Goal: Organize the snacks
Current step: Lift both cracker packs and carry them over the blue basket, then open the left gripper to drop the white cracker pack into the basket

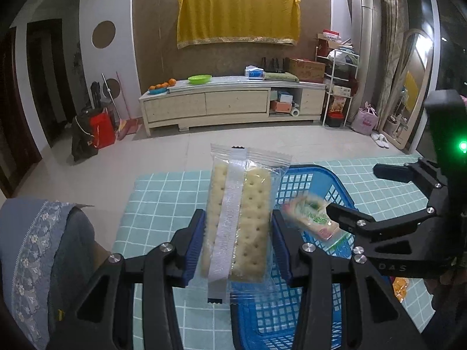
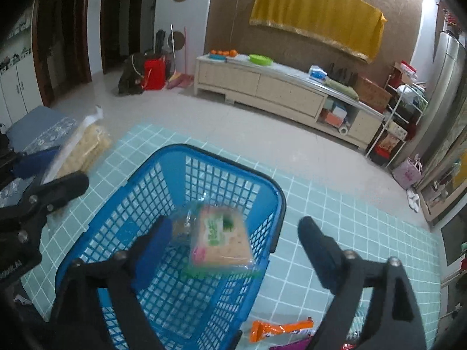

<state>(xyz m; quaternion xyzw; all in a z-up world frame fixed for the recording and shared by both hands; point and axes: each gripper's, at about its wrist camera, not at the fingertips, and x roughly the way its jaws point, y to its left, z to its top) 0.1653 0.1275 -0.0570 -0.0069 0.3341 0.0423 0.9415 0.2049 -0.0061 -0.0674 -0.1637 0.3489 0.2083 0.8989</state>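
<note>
Clamped by its long edges between the blue pads of the left gripper (image 1: 238, 245), a clear-wrapped pack of pale soda crackers (image 1: 238, 218) with a white seam strip, standing lengthwise toward twelve o'clock in the left wrist view, apparently carried that way so the far end can tip over the near rim of the blue plastic lattice basket (image 1: 309, 180) at about two o'clock. Inside that basket's opening, seen from the right wrist, a smaller green-and-pink printed cracker packet (image 2: 220, 240), blurred and tilted, between the widely spread fingers of the right gripper (image 2: 233, 248) with neither pad pressing on it: released, and judged to be dropping or just landing on the mesh floor; cannot tell whether touching yet. Basket resting on a teal tablecloth with a white grid (image 2: 335, 227). Still waiting on that cloth at five to six o'clock in the right view: an orange snack wrapper (image 2: 280, 328), with a purple one partly hidden by the finger. Likely in the way: the open right gripper hanging over the basket mouth, right where the soda crackers need to go, and the basket's near wall. Beyond, at nine o'clock, a blue embroidered cushion (image 1: 32, 248); across the tiled floor, a pale wooden cabinet (image 1: 233, 102) under a yellow cloth.
</note>
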